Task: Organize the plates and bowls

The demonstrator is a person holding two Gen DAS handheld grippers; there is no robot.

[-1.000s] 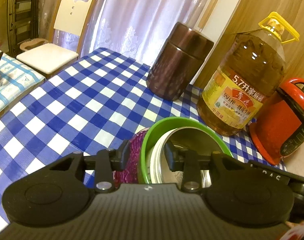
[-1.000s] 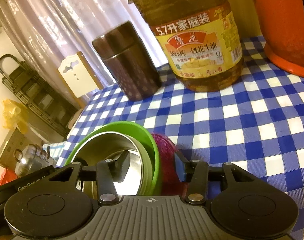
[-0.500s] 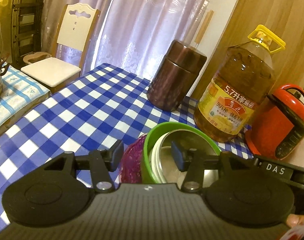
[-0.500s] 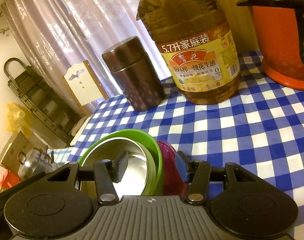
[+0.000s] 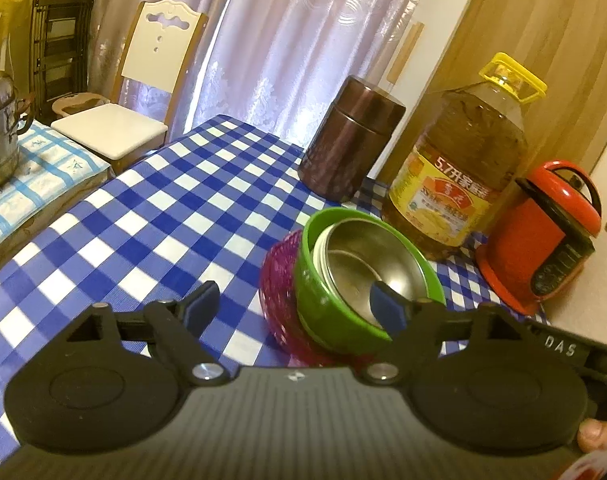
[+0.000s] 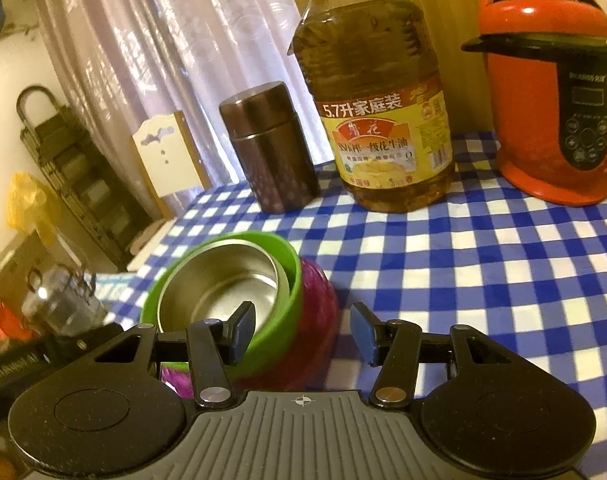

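**A:** Where does the stack stand?

**B:** On the checked cloth [image 5: 151,216], towards its right side. A steel bowl [image 5: 367,264] sits inside a green bowl [image 5: 323,300], and that rests on a pink plate [image 5: 279,280]. The nest looks tilted, leaning away from the plate's middle.

**A:** And the grippers?

**B:** The left gripper [image 5: 293,302] has just been opening and now stands wide. One finger is out over the cloth, the other over the steel bowl's inside, with the stack's near rim between them, but neither pad presses anything. The right gripper [image 6: 303,330] is part open around the green rim and the plate's edge. Its left finger [image 6: 241,330] lies close to the inside of the bowls, its right one stands off the plate, so I read it as not gripping. The frame is blurred there, mind.

**A:** So the stack is being let go?

**B:** That's my guess. To do it well, draw both grippers straight back and slightly up, so no finger catches a rim and drags the stack.

**A:** Anything near to mind?

**B:** The oil jug [image 5: 459,184] is just behind the bowls, the brown flask [image 5: 351,140] beside it, and the red cooker [image 5: 543,240] further right. A nudge forward could knock the bowls into the jug. If the nest stays crooked, square it with one gentle push on the green bowl's wall.
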